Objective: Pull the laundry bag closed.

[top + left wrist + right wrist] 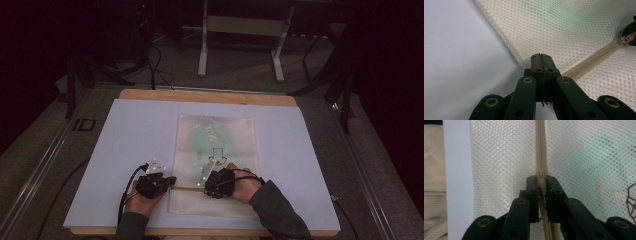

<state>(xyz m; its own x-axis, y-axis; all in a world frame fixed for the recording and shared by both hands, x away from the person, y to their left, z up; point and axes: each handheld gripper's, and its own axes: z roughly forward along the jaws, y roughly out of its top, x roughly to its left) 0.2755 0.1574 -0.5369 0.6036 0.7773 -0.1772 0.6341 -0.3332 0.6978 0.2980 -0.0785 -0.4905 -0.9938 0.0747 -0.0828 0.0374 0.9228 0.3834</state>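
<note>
The room was dim, its upper corners falling into near black. Grey carpet covered the floor. A white metal frame on two legs stood at upper centre, and dark cables trailed at upper left. The wooden desk, topped by a pale board, filled the middle.

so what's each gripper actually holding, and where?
Left gripper pinches the mesh bag at its edge by the zipper's end. Right gripper is shut on the zipper slider.
</note>
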